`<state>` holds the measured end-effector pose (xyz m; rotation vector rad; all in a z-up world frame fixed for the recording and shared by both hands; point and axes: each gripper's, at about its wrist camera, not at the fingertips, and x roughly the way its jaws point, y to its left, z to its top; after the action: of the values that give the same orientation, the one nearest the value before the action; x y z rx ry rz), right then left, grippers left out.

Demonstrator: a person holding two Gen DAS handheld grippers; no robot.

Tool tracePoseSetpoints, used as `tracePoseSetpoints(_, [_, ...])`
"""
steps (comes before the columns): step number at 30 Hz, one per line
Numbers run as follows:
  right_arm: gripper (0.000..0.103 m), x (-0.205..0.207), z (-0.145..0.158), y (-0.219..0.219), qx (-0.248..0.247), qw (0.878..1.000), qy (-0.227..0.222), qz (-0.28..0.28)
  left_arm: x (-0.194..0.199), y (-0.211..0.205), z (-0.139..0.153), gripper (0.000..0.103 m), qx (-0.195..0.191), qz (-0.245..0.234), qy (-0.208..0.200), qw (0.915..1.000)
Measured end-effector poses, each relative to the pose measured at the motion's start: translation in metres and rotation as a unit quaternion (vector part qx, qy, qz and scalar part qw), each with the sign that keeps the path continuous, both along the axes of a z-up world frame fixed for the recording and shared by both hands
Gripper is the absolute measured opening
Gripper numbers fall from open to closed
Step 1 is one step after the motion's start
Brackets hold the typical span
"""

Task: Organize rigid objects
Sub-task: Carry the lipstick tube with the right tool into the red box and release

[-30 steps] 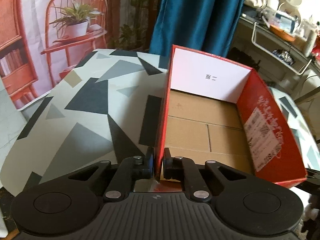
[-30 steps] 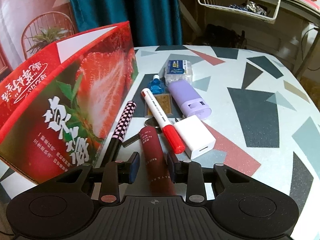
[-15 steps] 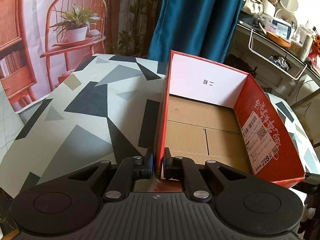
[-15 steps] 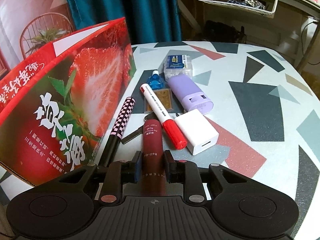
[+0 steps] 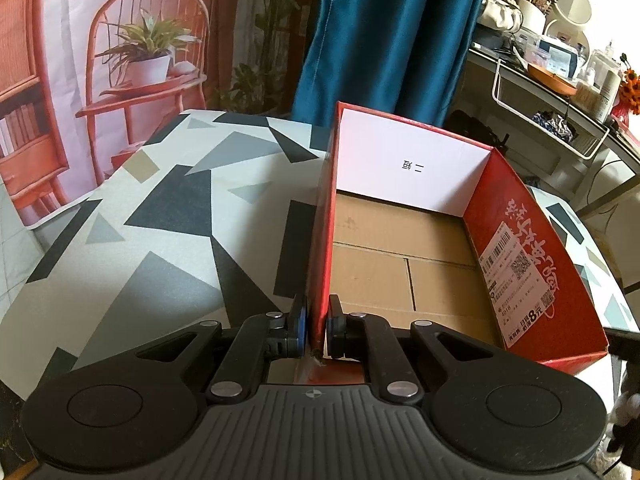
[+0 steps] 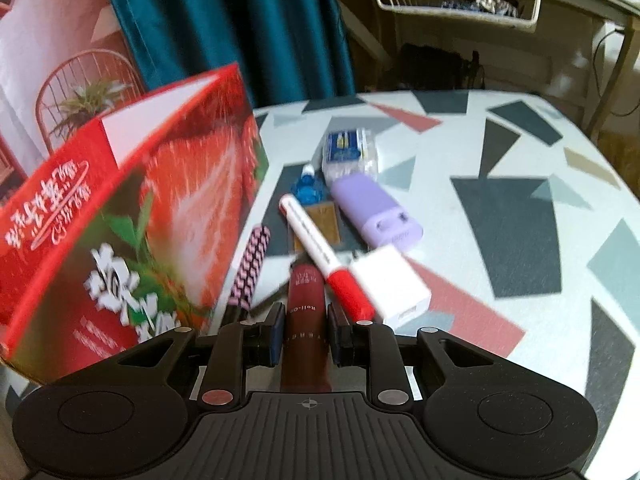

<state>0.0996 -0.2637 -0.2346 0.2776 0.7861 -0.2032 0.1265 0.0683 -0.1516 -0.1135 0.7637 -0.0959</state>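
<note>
A red strawberry-print cardboard box (image 5: 520, 248) stands open and empty on the patterned table; it also shows in the right wrist view (image 6: 132, 216). My left gripper (image 5: 316, 326) is shut on the box's left wall near its front corner. My right gripper (image 6: 306, 330) is shut on a dark red roll-on tube (image 6: 306, 304), lifted slightly above the table. Beside it lie a red-and-white marker (image 6: 320, 246), a white charger (image 6: 390, 282), a purple case (image 6: 376, 210), a pink-black checkered pen (image 6: 250, 266), a blue bottle (image 6: 310, 190) and a swab box (image 6: 350, 152).
The patterned table (image 5: 160, 240) spreads left of the box and also right of the objects (image 6: 520, 208). A teal curtain (image 5: 392, 40) hangs behind. A cluttered shelf with a wire basket (image 5: 560, 120) stands at the far right.
My right gripper closed on the dark red tube and has lifted it, the view tilting. My left gripper stays clamped on the box wall; the box has shifted slightly.
</note>
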Motion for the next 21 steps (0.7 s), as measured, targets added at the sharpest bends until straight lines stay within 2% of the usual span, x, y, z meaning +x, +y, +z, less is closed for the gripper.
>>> tracePoseSetpoints(5, [0.021,0.008,0.017,0.004,-0.013,1.000,-0.002,0.018,-0.001,0.001,-0.001,0.011,-0.002,0.002,-0.004,1.0000])
tracePoseSetpoints(10, [0.021,0.017,0.030,0.000,-0.003,1.000,-0.008,0.004,-0.001,0.002,-0.002,0.011,-0.005,-0.001,-0.006,1.0000])
tracePoseSetpoints(13, [0.021,0.022,0.050,-0.003,-0.008,0.999,-0.037,0.000,0.000,0.002,-0.001,0.011,-0.002,-0.005,-0.005,1.0000])
tracePoseSetpoints(17, [0.021,0.037,0.081,-0.005,-0.051,0.997,-0.056,0.015,0.000,0.002,-0.001,0.011,-0.001,-0.006,-0.005,1.0000])
tracePoseSetpoints(21, [0.021,0.055,0.111,-0.008,-0.066,0.994,-0.082,0.028,0.000,0.003,-0.002,0.011,-0.003,-0.005,-0.006,1.0000])
